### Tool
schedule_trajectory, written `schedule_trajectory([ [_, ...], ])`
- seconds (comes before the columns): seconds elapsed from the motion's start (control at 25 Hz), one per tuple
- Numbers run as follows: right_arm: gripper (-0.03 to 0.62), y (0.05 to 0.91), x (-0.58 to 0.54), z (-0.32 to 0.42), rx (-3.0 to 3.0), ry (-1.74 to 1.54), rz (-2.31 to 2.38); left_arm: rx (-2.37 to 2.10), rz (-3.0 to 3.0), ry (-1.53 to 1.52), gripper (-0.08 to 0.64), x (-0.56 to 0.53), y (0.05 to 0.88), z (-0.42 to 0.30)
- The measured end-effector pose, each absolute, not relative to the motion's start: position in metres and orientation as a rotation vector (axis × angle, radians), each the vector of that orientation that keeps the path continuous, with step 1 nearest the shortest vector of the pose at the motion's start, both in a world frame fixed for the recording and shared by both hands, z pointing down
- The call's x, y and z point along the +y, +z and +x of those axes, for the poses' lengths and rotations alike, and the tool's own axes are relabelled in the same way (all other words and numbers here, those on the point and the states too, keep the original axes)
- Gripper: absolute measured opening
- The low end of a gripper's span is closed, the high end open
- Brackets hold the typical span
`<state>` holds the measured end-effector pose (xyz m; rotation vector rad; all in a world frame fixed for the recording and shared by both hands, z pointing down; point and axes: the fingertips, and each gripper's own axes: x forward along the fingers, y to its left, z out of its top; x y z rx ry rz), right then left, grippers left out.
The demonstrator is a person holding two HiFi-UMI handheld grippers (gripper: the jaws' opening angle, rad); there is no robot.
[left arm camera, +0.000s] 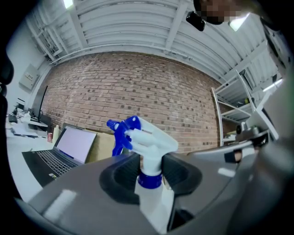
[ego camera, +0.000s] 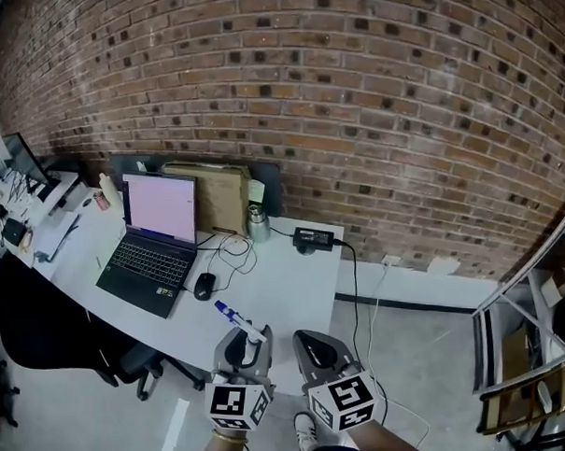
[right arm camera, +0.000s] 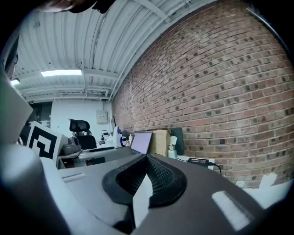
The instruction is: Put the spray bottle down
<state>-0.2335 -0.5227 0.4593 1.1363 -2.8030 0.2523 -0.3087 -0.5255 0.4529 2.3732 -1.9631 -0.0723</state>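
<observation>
My left gripper (ego camera: 246, 343) is shut on the neck of a white spray bottle (ego camera: 253, 333), which has a blue trigger and nozzle. It hangs over the near edge of the white desk (ego camera: 289, 286). In the left gripper view the spray bottle (left arm camera: 149, 142) stands upright, and the pads of the left gripper (left arm camera: 150, 172) press on it just above its blue collar. The nozzle points left toward the laptop (left arm camera: 64, 149). My right gripper (ego camera: 316, 352) hovers just to the right, off the desk's corner. In its own view the right gripper (right arm camera: 148, 172) is shut with nothing in it.
On the desk are an open laptop (ego camera: 153, 240), a black mouse (ego camera: 203, 286), a cardboard box (ego camera: 218, 197), a metal flask (ego camera: 258, 223) and a power adapter (ego camera: 313, 238) with cables. A black chair (ego camera: 53, 341) stands left. Metal shelving (ego camera: 538, 362) stands right, and a brick wall is behind.
</observation>
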Motion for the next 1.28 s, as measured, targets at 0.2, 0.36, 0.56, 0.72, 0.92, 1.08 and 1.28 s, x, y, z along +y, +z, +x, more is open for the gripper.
schedule_trajectory([
  [0.2, -0.002, 0.467, -0.54, -0.233, -2.792, 0.285, 1.124, -1.967, 2.348, -0.076, 0.138, -0.541, 0.458, -0.31],
  [0.36, -0.002, 0.474, -0.547, -0.23, -2.779, 0.309, 1.133, -1.956, 2.335, -0.044, 0.14, -0.551, 0.461, -0.311],
  [0.56, -0.002, 0.476, -0.542, -0.231, -2.776, 0.322, 1.129, -1.943, 2.317, 0.033, 0.172, -0.547, 0.471, -0.312],
  [0.72, -0.002, 0.472, -0.53, -0.23, -2.779, 0.309, 1.128, -1.943, 2.276, 0.027, 0.173, -0.526, 0.475, -0.316],
  [0.92, -0.002, 0.468, -0.506, -0.23, -2.783, 0.292, 1.117, -1.944, 2.225, -0.013, 0.148, -0.49, 0.474, -0.316],
  [1.08, -0.002, 0.464, -0.483, -0.231, -2.801, 0.262, 1.094, -2.003, 2.174, 0.009, 0.034, -0.461, 0.473, -0.317],
  [1.28, -0.002, 0.461, -0.458, -0.228, -2.811, 0.253, 1.113, -1.974, 2.151, -0.048, 0.009, -0.433, 0.469, -0.315],
])
